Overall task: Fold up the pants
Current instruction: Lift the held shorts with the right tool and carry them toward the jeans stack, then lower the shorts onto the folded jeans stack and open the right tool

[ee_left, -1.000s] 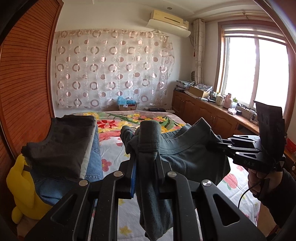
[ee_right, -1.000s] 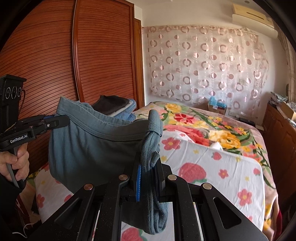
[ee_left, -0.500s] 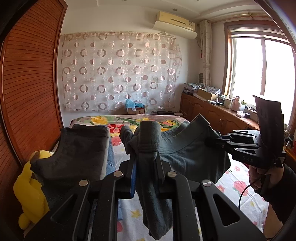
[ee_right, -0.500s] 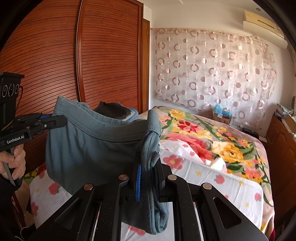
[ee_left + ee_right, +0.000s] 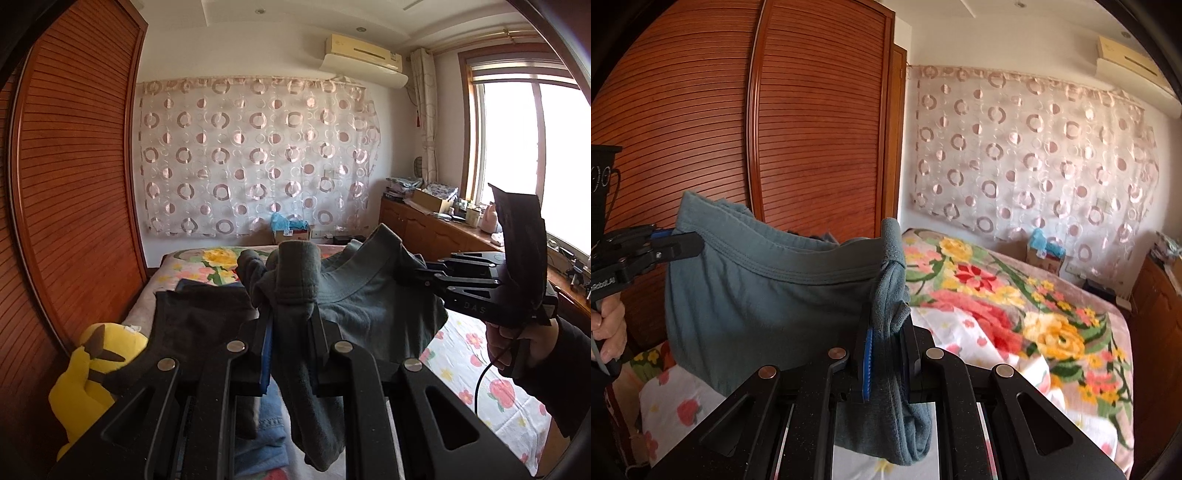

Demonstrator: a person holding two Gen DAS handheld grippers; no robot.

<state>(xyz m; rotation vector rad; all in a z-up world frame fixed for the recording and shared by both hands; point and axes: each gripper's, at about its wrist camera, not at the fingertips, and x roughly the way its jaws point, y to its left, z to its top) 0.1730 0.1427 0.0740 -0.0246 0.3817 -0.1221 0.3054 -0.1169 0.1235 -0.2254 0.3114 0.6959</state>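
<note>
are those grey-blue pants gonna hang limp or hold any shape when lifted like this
Likely limp: the grey-blue pants sag between the left gripper and right gripper. Probably light, since pinches at two points carry them. The bunched ends suggest soft fabric.

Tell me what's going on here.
A person holds a claw in each hand and is folding grey-blue pants over a bed. The left claw and the right claw are each shut on an end of the waistband, so the pants hang stretched between them in the air. A pile of folded clothes lies on the bed beside a yellow plush toy.
</note>
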